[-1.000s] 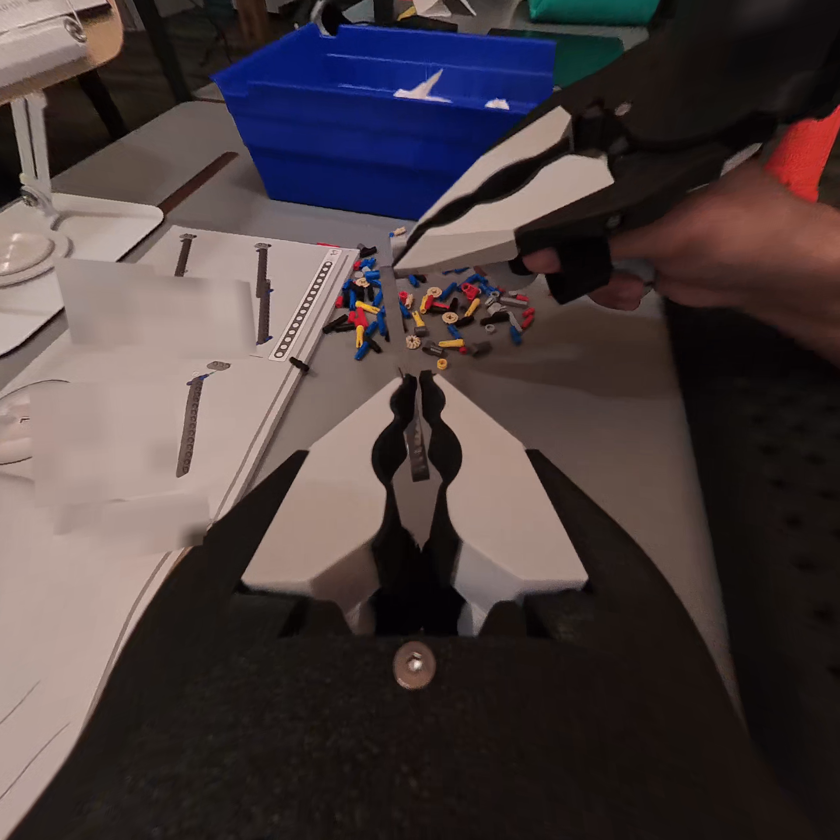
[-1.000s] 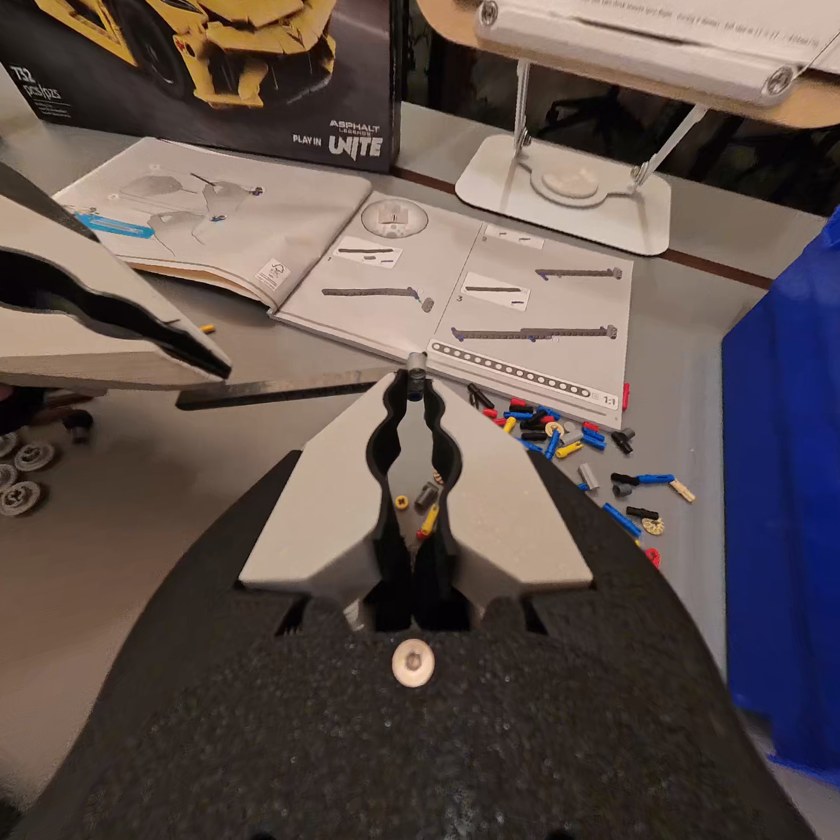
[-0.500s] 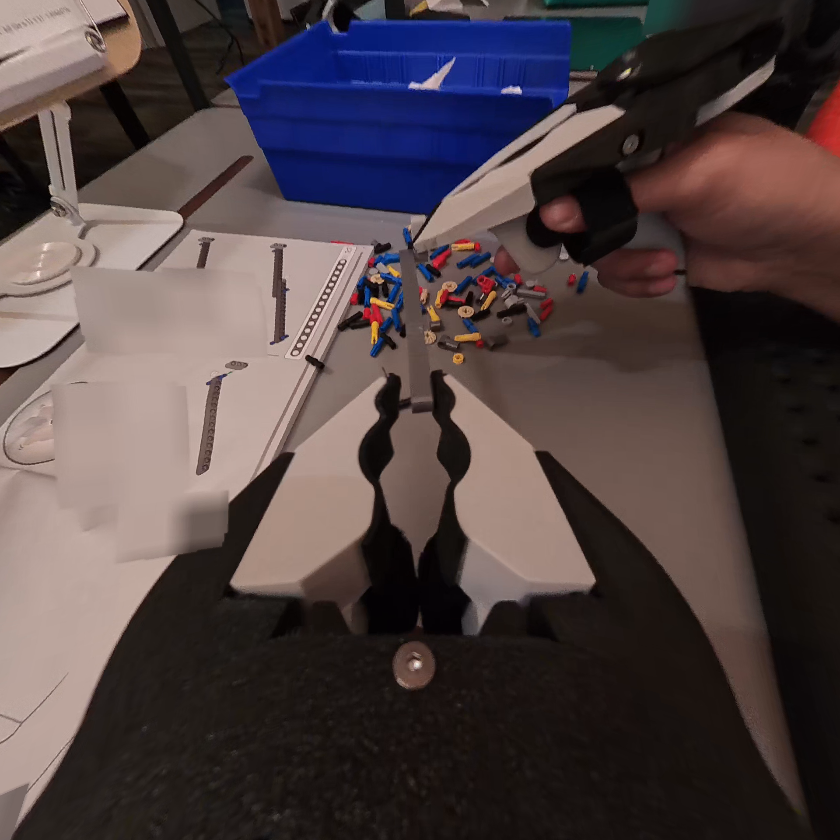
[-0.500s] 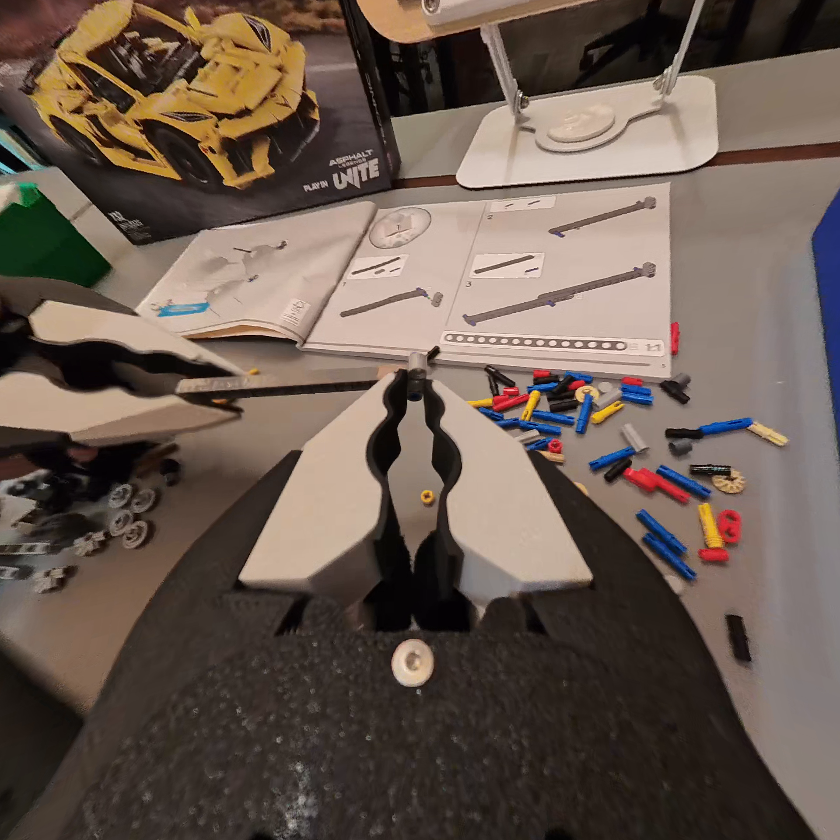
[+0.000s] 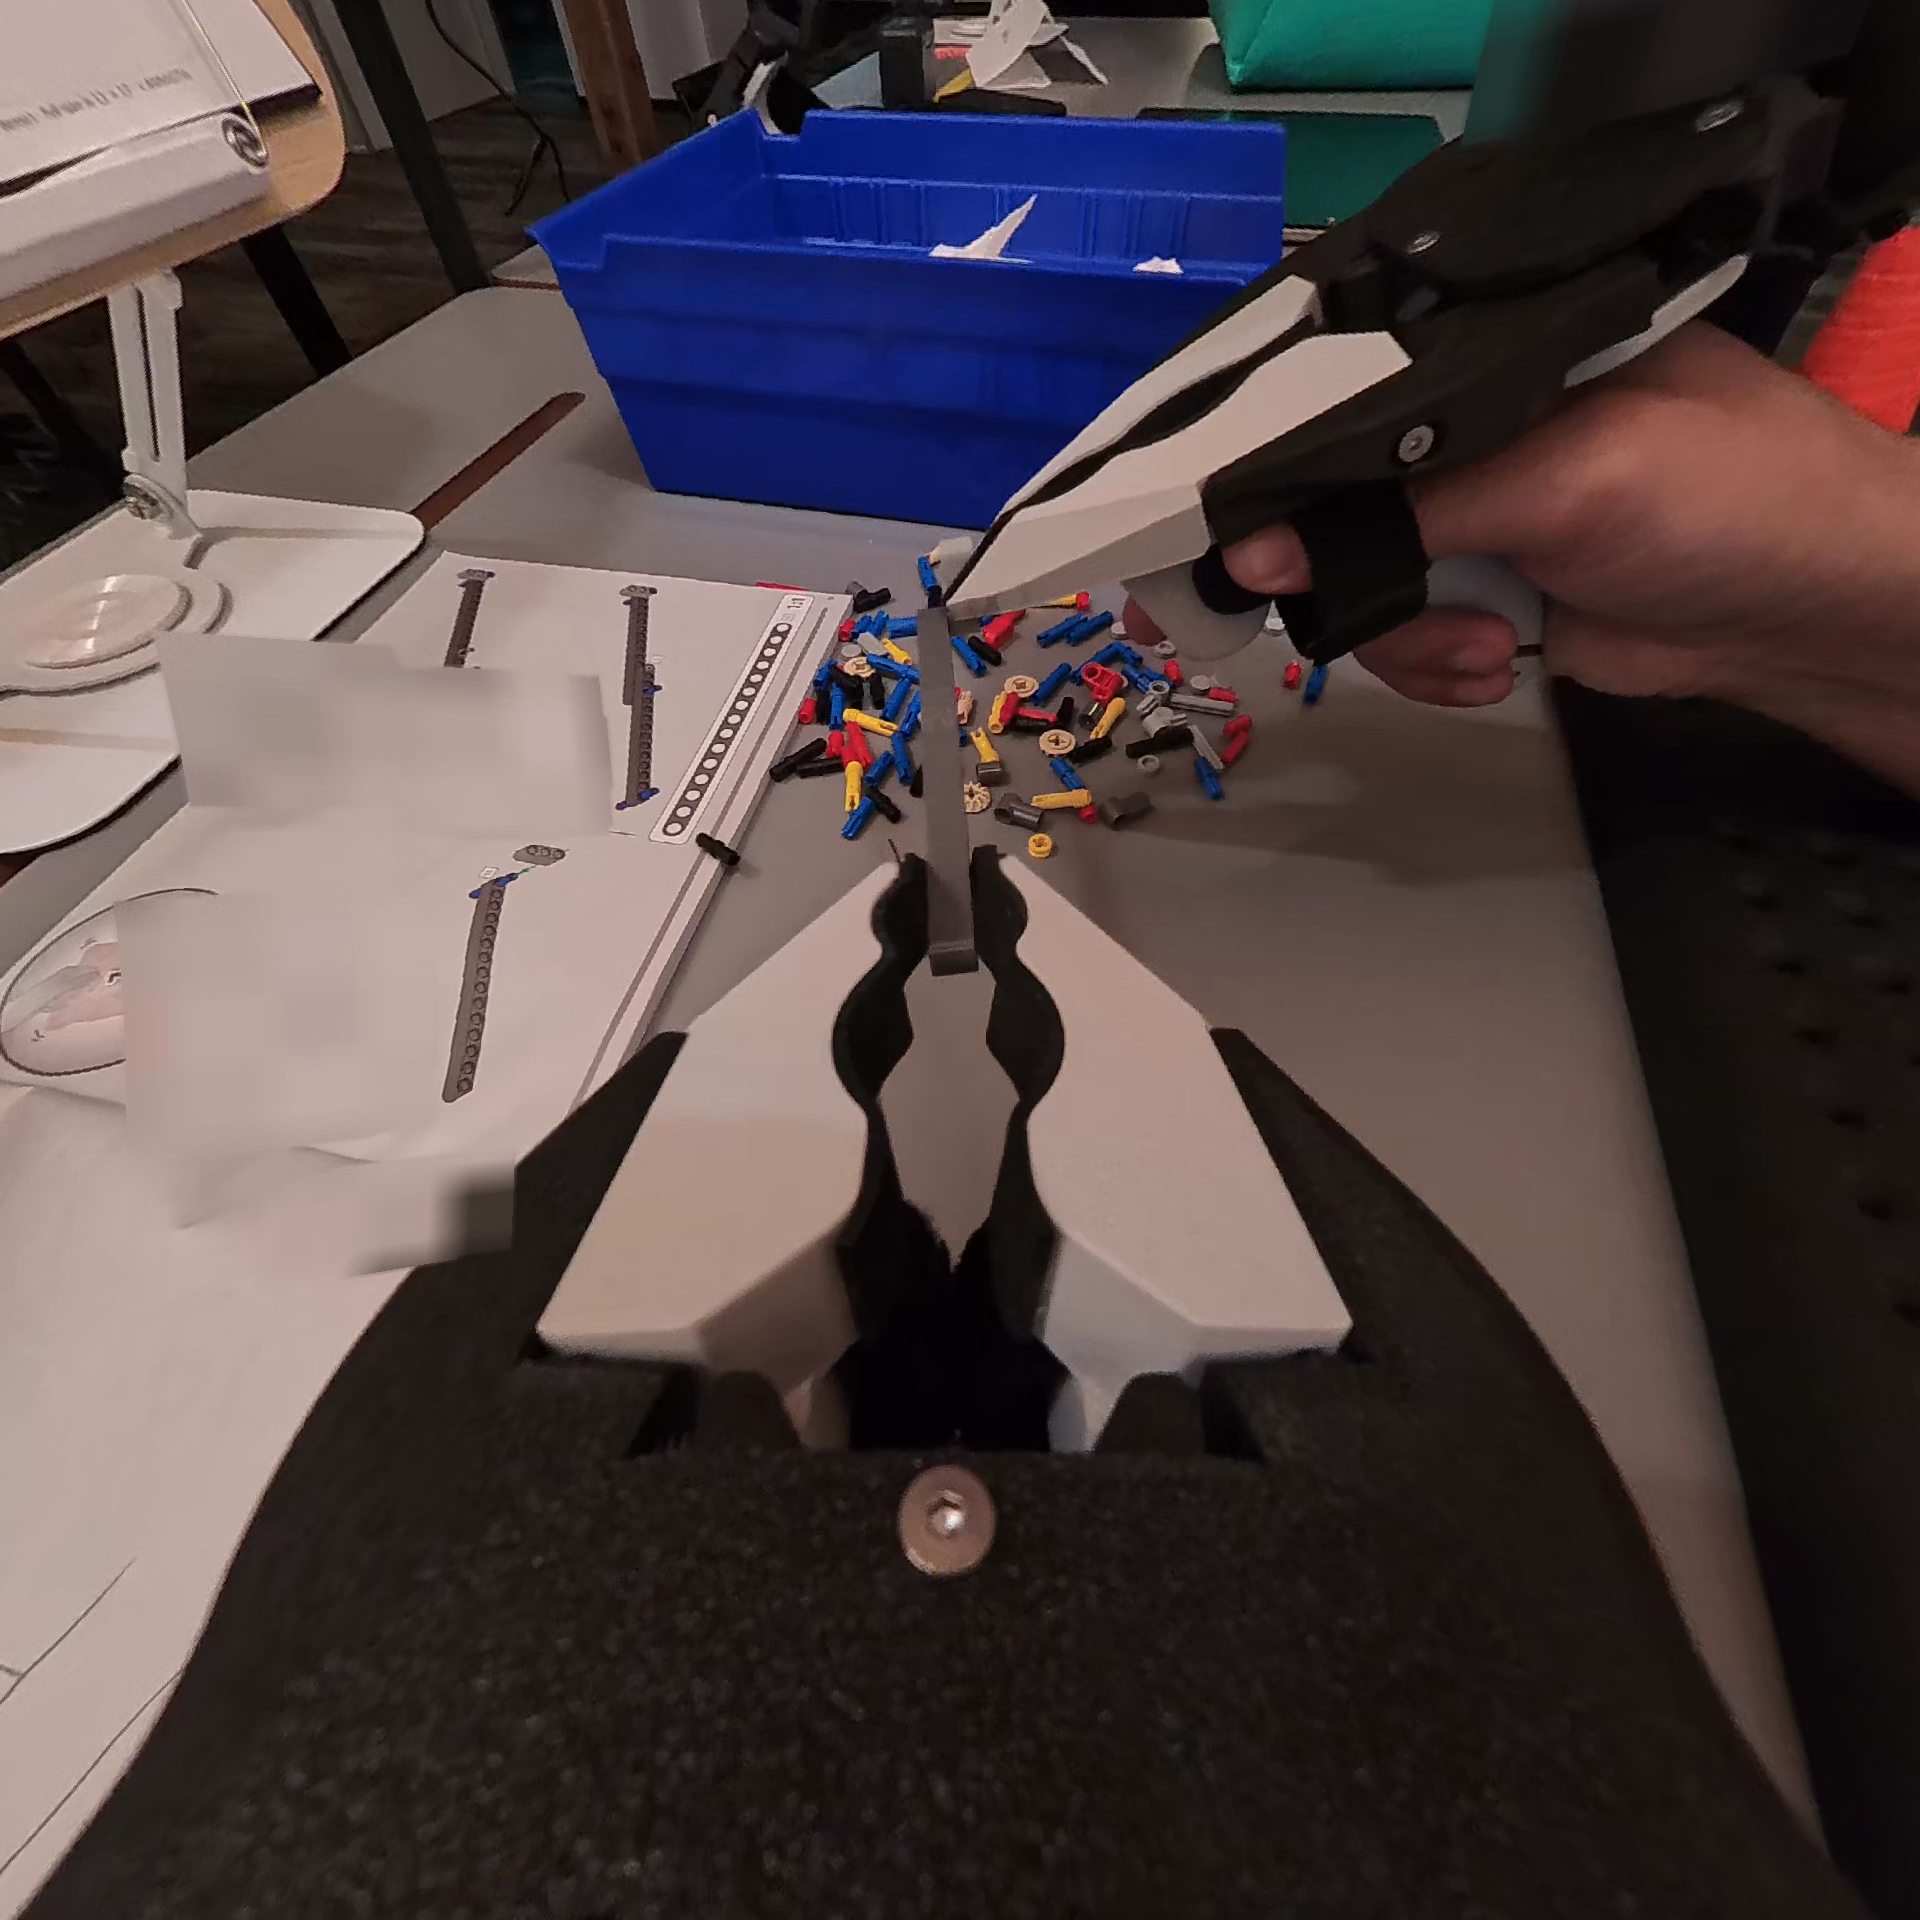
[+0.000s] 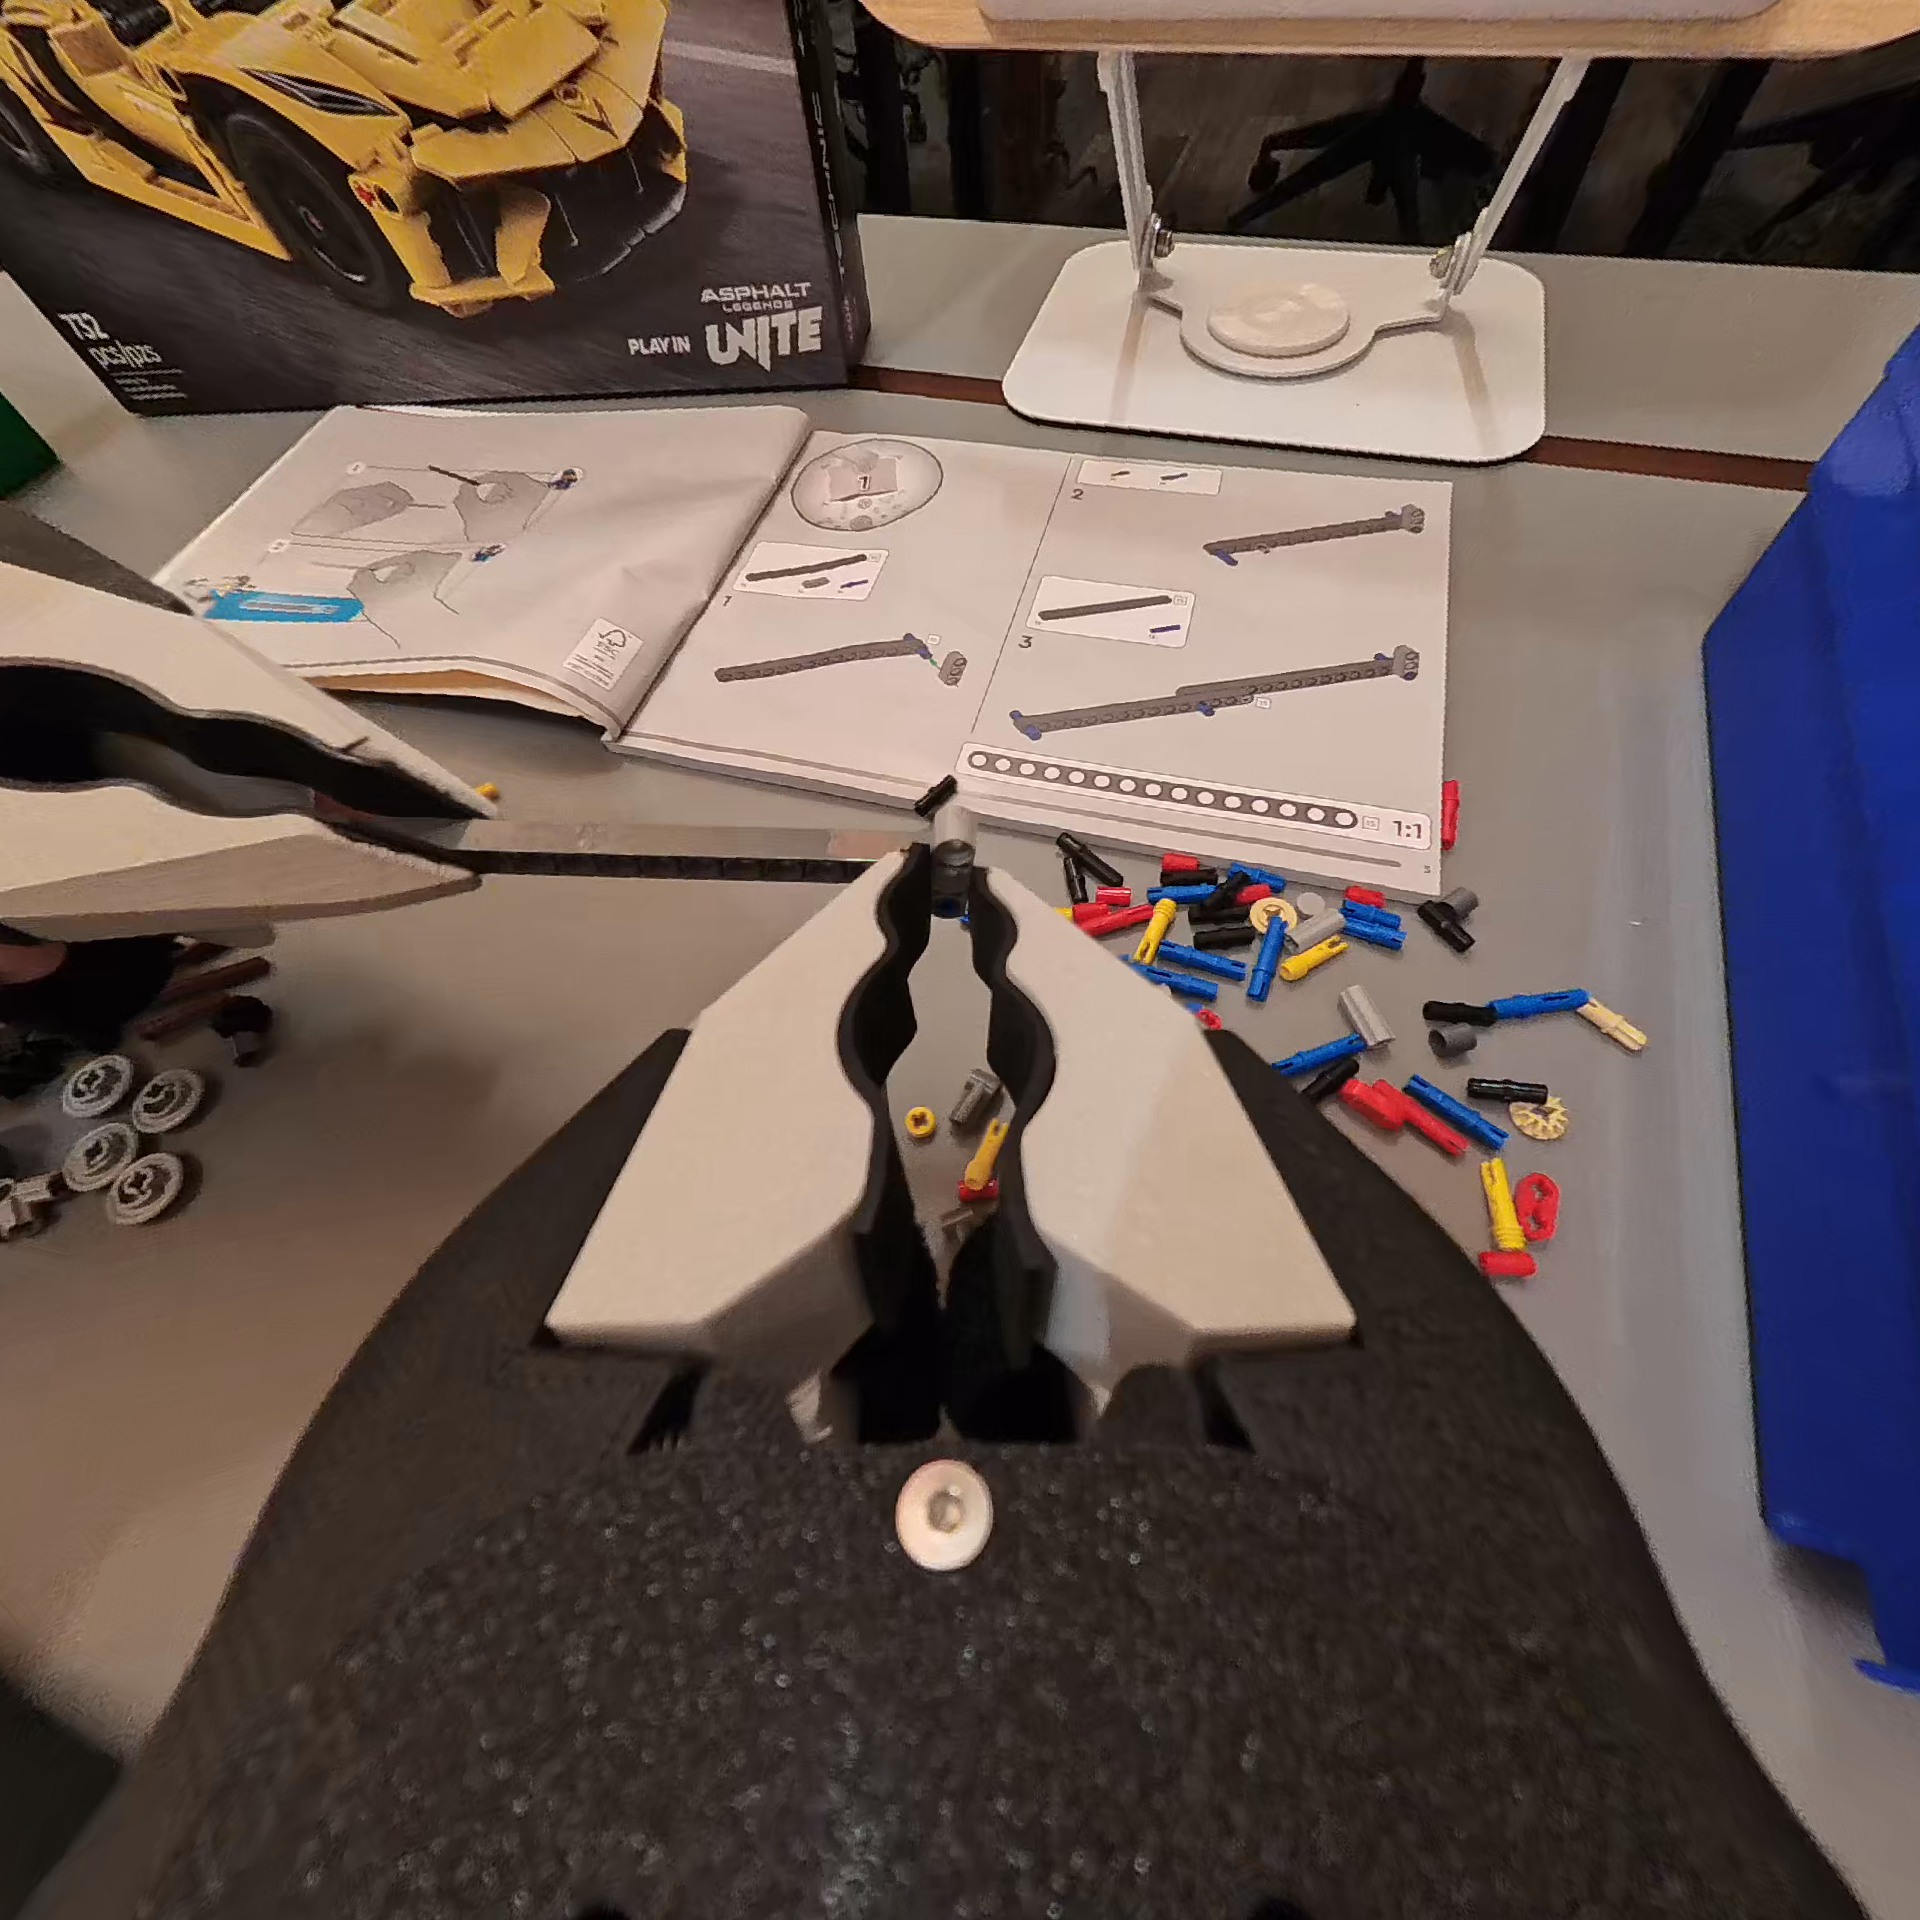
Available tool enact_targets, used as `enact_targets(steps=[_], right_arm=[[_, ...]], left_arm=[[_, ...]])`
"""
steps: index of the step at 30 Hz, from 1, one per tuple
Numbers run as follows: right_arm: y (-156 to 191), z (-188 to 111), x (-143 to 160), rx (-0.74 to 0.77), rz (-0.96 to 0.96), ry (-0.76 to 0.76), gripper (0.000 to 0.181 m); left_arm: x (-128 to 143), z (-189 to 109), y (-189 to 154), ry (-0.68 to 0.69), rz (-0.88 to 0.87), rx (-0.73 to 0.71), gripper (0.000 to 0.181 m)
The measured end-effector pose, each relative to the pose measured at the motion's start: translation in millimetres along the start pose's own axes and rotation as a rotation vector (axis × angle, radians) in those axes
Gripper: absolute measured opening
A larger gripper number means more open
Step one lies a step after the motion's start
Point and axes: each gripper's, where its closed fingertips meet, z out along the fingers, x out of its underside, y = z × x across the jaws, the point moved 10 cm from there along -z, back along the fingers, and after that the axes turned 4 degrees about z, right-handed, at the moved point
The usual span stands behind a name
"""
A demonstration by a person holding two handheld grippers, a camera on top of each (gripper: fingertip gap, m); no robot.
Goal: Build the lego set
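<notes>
Grey beam (image 5: pixel 948 790) btwn hand-held gripper (image 5: pixel 943 868) tips

In the right wrist view I see the open booklet (image 6: pixel 935 613) lying on the counter (image 6: pixel 520 1091), and the box (image 6: pixel 416 187) stands behind it, at the far left. To the right of the box, the stand (image 6: pixel 1278 353) rests on the counter, also behind the booklet. The loose pieces (image 6: pixel 1299 987) lie scattered just near of the booklet's right page, and the bin (image 6: pixel 1829 935) is at their right. The wheels (image 6: pixel 125 1132) lie at the near left, well apart from the pieces. The beam (image 6: pixel 665 847) stretches from left to right, in front of the booklet.
</notes>
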Motion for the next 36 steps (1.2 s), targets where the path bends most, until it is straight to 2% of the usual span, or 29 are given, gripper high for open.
enact_targets(steps=[6,9,13,16,20,36], right_arm=[[-0.3,1.7,1.0,-0.014,-0.036,0.012,0.008],[-7.8,-1.8,-0.9,-0.040,-0.019,-0.018,0.024],[-26.1,-3.8,1.4,-0.054,0.026,-0.078,0.032],[-34.9,1.3,13.4,0.025,0.054,-0.102,0.031],[-40.0,6.9,19.7,0.079,0.070,-0.056,0.034],[-51.7,16.6,13.5,0.111,0.059,-0.040,0.028]], left_arm=[[0.8,-0.9,2.4,0.002,-0.024,-0.007,0.007],[1.9,-6.8,12.2,0.006,-0.104,-0.035,0.007],[6.3,-19.6,30.6,0.013,-0.177,-0.111,0.007],[9.5,-26.6,40.9,0.006,-0.225,-0.153,0.007],[12.1,-31.6,48.1,-0.011,-0.249,-0.185,0.006],[25.9,-29.7,57.6,0.033,-0.294,-0.181,0.006]])
